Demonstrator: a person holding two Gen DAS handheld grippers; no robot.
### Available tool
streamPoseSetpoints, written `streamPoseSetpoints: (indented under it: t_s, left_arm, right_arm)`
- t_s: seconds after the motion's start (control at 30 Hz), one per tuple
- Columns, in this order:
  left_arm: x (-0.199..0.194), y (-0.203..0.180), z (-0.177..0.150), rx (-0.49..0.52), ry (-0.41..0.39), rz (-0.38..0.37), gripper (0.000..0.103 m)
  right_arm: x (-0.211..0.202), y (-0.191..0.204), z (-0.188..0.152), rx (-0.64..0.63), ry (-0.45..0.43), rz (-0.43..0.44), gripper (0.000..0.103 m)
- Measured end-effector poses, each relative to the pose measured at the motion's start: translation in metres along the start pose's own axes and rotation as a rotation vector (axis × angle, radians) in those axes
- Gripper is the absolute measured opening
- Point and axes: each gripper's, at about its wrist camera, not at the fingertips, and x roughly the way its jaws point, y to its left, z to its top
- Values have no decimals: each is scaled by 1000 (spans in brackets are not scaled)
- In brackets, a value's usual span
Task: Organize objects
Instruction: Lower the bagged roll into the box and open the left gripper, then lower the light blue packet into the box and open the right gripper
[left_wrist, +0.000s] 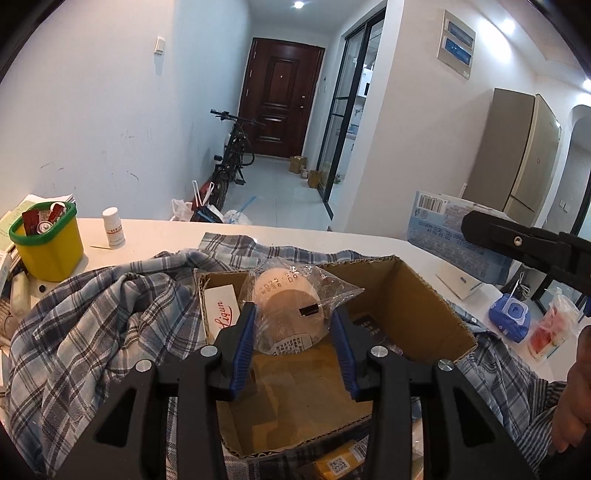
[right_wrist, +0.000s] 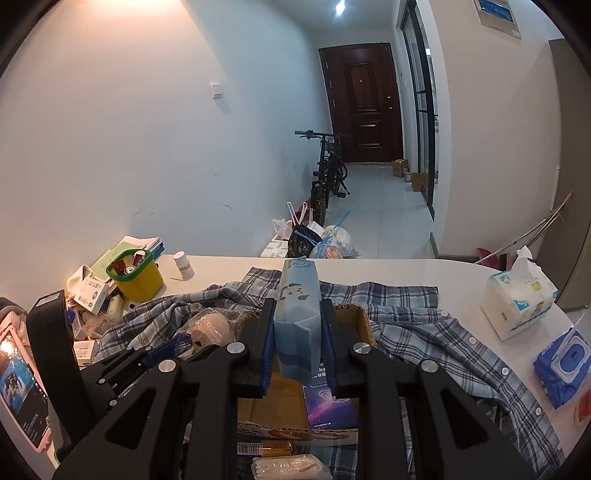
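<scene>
The roll (left_wrist: 286, 314), bagged in clear plastic, stood in the carton (left_wrist: 417, 295) directly between the left gripper (left_wrist: 293, 332)'s spread blue pads, while the right gripper (right_wrist: 297, 339), farther right, pinched a blue pack (right_wrist: 297, 314) above the carton.

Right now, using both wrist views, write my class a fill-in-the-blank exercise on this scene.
1. The right gripper is shut on a light ____ box.
2. The bagged roll sits inside the ____ box.
3. The checked ____ lies around that box.
4. The yellow tub has a ____ rim.

Missing words: blue; cardboard; shirt; green
</scene>
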Motion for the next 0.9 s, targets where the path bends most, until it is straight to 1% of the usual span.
streamPoseSetpoints:
  t_s: [0.03, 0.1, 0.13, 0.27, 0.33, 0.5, 0.73, 0.8, 0.9]
  left_arm:
    - [2, -1, 0, 16, 10, 8, 53]
    - [2, -1, -1, 31, 8, 27, 61]
    - [0, -1, -1, 25, -5, 38, 61]
    - [-9, 2, 3, 0, -33, 24, 62]
    - [-14, 4, 4, -10, -56, 32, 69]
    - [-16, 6, 5, -13, -65, 48, 70]
    - [-14, 6, 5, -23, -52, 44, 71]
    - [-14, 6, 5, -28, -49, 48, 74]
    - [-15, 8, 5, -39, -47, 48, 75]
  right_arm:
    - [1, 0, 0, -1, 3, -1, 21]
    - [3, 0, -1, -2, 9, -3, 21]
    - [4, -1, -2, -1, 13, -4, 21]
    - [10, -1, -4, -19, 42, -41, 21]
    - [15, 0, -6, -33, 59, -58, 21]
    - [29, 1, -13, -47, 108, -76, 21]
    - [45, -3, -22, -71, 131, -154, 21]
    - [50, -4, -24, -67, 145, -151, 21]
    - [54, -4, -26, -65, 157, -145, 21]
